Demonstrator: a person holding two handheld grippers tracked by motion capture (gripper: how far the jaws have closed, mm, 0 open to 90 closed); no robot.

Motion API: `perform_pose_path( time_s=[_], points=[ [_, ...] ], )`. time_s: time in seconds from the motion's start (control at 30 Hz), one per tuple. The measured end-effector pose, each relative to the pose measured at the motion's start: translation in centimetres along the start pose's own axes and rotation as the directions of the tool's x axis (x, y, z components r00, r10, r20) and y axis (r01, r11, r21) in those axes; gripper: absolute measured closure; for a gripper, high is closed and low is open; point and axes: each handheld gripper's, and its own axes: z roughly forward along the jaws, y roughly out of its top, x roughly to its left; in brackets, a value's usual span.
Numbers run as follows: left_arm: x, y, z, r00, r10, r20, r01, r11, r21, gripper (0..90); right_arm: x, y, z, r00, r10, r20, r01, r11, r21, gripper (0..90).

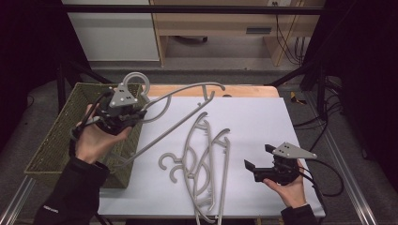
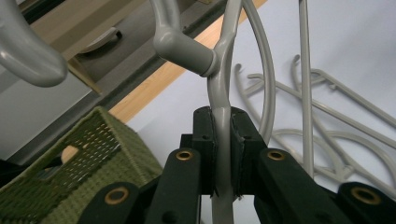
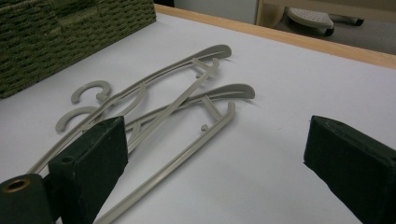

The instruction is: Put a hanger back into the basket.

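- Grey plastic coat hanger (image 1: 180,105): lifted off the worktop (image 1: 263,126), upper left of centre in the high view, hook over the woven basket (image 1: 51,145), one arm slanting down toward the basket's near corner.
- Left hand-held gripper (image 1: 123,111): clenched on the hanger's neck just below the hook; in the left gripper view, pads (image 2: 208,140) pressed flat on either side of the thin grey stem (image 2: 222,126).
- Right hand-held gripper (image 1: 261,158): released, jaws wide apart, nothing between them; low over the worktop at lower right of the high view.
- Remaining hangers (image 1: 206,164): overlapping pile flat on the white sheet, centre bottom, hooks toward the basket.
- Handling, judged: light, stiff, moulded plastic; smooth and likely slippery; long arms prone to swing or twist in a narrow grip.
- Best hold, judged: neck under the hook, or the thicker shoulder near it; thin lower bar likely to flex.
- Risk, judged: arm end snagging the basket rim.
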Motion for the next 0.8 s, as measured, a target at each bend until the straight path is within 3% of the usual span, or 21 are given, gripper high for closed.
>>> perform_pose_path(
  time_s=[0.27,0.6,0.8],
  points=[
    [3.8,-1.2,-0.8,0.9976,-0.019,-0.066,0.021,0.9994,0.027,82.3,0.0,0.0,0.1,1.0,-0.005,-0.002,0.005,1.0,0.002,7.1],
    [6.8,-2.9,-0.8,0.9976,-0.029,-0.063,0.033,0.9981,0.052,82.4,0.0,0.0,0.2,1.0,-0.007,-0.003,0.007,1.0,0.003,7.4],
    [9.2,-4.8,-1.5,0.9942,-0.032,-0.102,0.039,0.9972,0.064,82.3,0.0,-0.1,0.3,1.0,-0.008,-0.006,0.008,1.0,0.01,7.5]
  ],
)
